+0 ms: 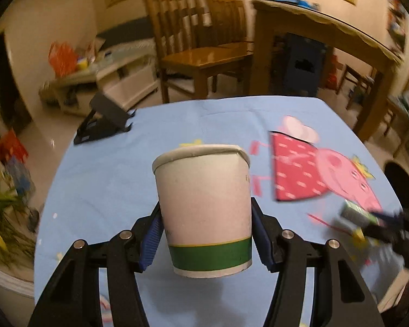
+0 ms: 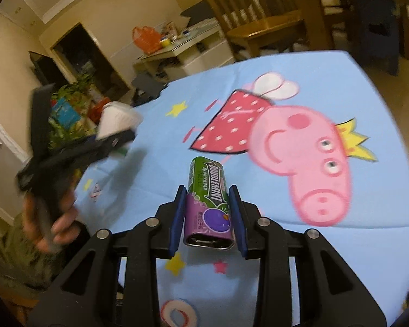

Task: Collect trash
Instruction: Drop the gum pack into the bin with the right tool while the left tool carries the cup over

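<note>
r view only: hand (image 2: 54, 218) on left tool (image 2: 114, 139), prob w/ cup (image 2: 117, 120).

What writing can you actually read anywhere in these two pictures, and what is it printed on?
"DOUBLEMINT": on the green and purple gum tin held in the right gripper.
Smaller print beside that word and on the tin's purple end: too small to read.
Marks at the right edge of the paper cup in the left gripper: too blurred to read.
Tablecloth: cartoon pig and stars, no words.
</note>
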